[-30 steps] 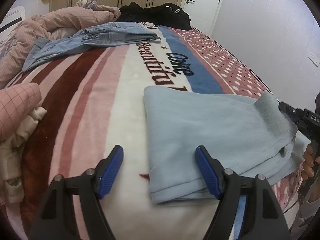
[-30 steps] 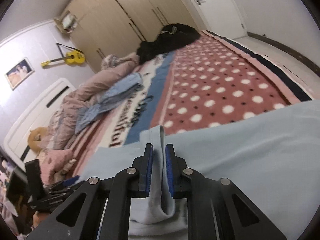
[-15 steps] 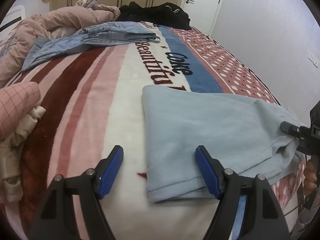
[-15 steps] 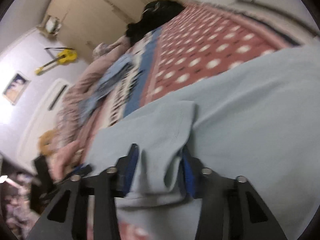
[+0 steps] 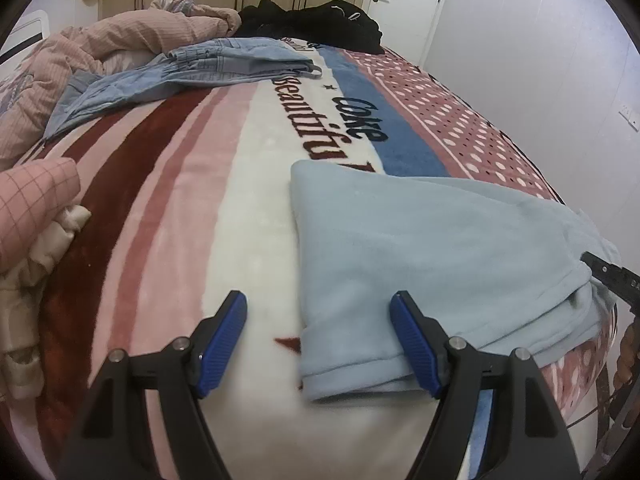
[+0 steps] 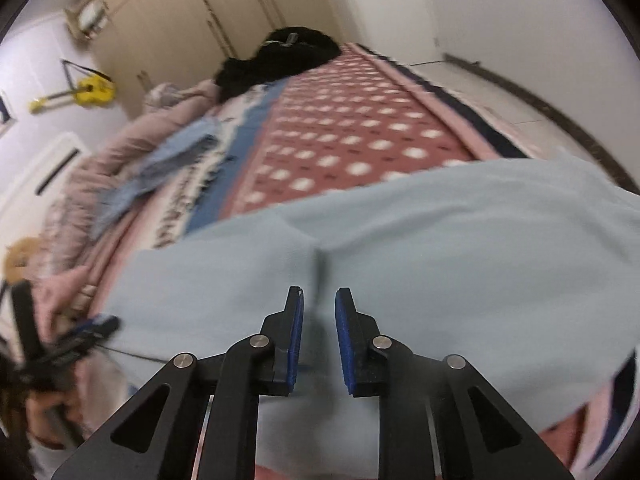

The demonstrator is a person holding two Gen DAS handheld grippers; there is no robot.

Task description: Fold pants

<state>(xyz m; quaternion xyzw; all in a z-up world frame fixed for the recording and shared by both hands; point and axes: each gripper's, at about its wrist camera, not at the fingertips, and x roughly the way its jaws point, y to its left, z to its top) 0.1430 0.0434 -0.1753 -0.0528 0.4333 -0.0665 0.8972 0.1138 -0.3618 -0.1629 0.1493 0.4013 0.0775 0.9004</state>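
Light blue pants [image 5: 432, 248] lie folded on the striped blanket near the bed's front edge; they also fill the right wrist view [image 6: 420, 260]. My left gripper [image 5: 318, 312] is open and empty, low over the bed, its right finger at the pants' near left corner. My right gripper [image 6: 318, 306] is slightly open above the pants with nothing between the pads; its tip shows at the right in the left wrist view [image 5: 600, 266]. A small fold sits just ahead of it.
Denim jeans [image 5: 192, 68] and a pink quilt [image 5: 120, 36] lie at the back left, black clothing [image 5: 316, 26] at the far end. Pink checked and cream clothes [image 5: 32, 216] sit at the left. The bed edge and floor are on the right.
My right gripper let go of the raised pants edge, which dropped flat onto the pants, and has pulled back a little. My left gripper stayed in place, open.
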